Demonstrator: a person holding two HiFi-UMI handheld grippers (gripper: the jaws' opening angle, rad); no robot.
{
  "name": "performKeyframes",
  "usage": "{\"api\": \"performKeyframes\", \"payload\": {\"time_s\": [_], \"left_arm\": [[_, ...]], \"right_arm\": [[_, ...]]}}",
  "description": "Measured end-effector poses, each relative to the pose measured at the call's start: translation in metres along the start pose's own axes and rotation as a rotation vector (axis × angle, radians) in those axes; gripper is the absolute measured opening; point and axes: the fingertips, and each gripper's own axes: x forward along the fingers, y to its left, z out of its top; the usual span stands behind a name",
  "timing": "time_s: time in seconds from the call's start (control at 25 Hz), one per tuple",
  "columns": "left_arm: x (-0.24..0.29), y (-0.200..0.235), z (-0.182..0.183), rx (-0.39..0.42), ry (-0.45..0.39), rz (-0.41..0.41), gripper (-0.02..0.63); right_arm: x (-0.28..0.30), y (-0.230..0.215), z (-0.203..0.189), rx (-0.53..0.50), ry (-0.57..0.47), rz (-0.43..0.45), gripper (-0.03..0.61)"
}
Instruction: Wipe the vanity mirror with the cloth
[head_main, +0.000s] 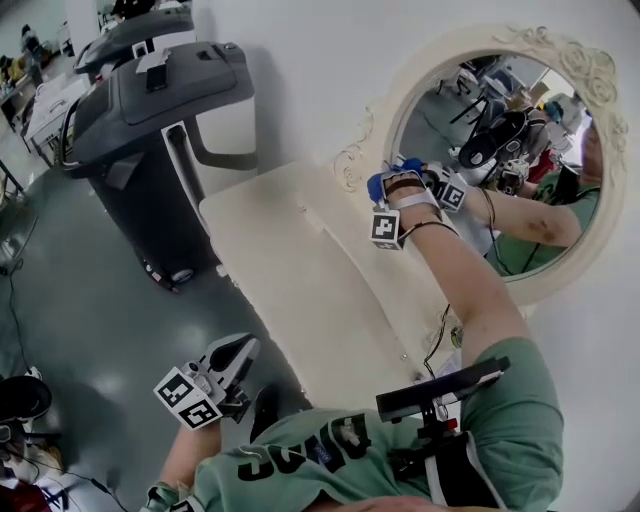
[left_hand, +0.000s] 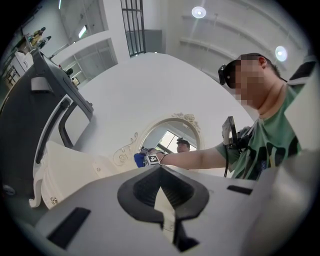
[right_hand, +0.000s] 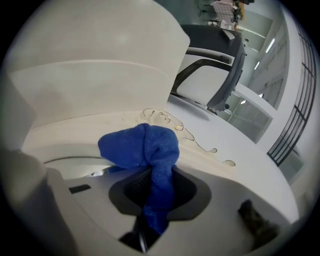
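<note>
The oval vanity mirror (head_main: 520, 120) hangs on the white wall in an ornate cream frame (head_main: 565, 55). My right gripper (head_main: 400, 172) is at the mirror's left edge, shut on a blue cloth (head_main: 383, 184). In the right gripper view the cloth (right_hand: 142, 145) bunches out of the right gripper (right_hand: 155, 192) and presses against the frame's curled ornament (right_hand: 165, 120). My left gripper (head_main: 235, 355) hangs low beside the person, off the vanity, shut and holding nothing. The left gripper view looks over the left gripper (left_hand: 161, 195) at the mirror (left_hand: 170, 137) and the cloth (left_hand: 139, 160).
The cream vanity top (head_main: 290, 260) runs below the mirror. A dark grey machine (head_main: 150, 110) with a curved handle stands to the vanity's left on a grey floor (head_main: 80, 300). A black device (head_main: 440, 392) is strapped to the person's chest.
</note>
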Motion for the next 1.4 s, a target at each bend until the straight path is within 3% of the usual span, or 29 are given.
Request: {"api": "performKeyframes", "payload": {"time_s": [0.08,0.2,0.36,0.48,0.6,0.76,0.84,0.92,1.0,1.16,1.28,1.4], "left_arm": [[-0.001,-0.010,0.004,0.014,-0.009,-0.005,0.000],[-0.001,-0.026,0.016,0.050,-0.023,-0.024,0.000],[0.003,-0.051,0.031,0.104,-0.051,-0.066,0.000],[0.006,-0.065,0.035,0.120,-0.066,-0.099,0.000],[0.002,-0.069,0.034,0.117,-0.070,-0.110,0.000],[-0.004,-0.068,0.033,0.106,-0.079,-0.113,0.000],[-0.006,-0.068,0.034,0.104,-0.083,-0.112,0.000],[-0.008,-0.067,0.035,0.101,-0.085,-0.108,0.000],[-0.009,-0.065,0.036,0.102,-0.085,-0.103,0.000],[-0.009,-0.062,0.037,0.101,-0.080,-0.092,0.000],[-0.006,-0.057,0.036,0.094,-0.075,-0.089,0.000],[0.002,-0.052,0.031,0.085,-0.067,-0.094,0.000]], "right_arm": [[-0.015,-0.016,-0.007,0.062,-0.038,-0.013,0.083],[-0.055,-0.081,-0.050,0.162,-0.037,-0.149,0.083],[-0.120,-0.189,-0.156,0.231,0.085,-0.349,0.083],[-0.150,-0.231,-0.232,0.285,0.170,-0.417,0.083],[-0.178,-0.267,-0.283,0.252,0.254,-0.543,0.083],[-0.197,-0.302,-0.302,0.225,0.271,-0.700,0.083],[-0.194,-0.299,-0.311,0.174,0.339,-0.667,0.083],[-0.191,-0.286,-0.325,0.061,0.481,-0.584,0.083],[-0.187,-0.280,-0.329,0.027,0.528,-0.556,0.084],[-0.175,-0.276,-0.333,0.078,0.528,-0.525,0.081],[-0.174,-0.280,-0.329,0.087,0.509,-0.567,0.078],[-0.167,-0.288,-0.313,0.173,0.392,-0.643,0.077]]}}
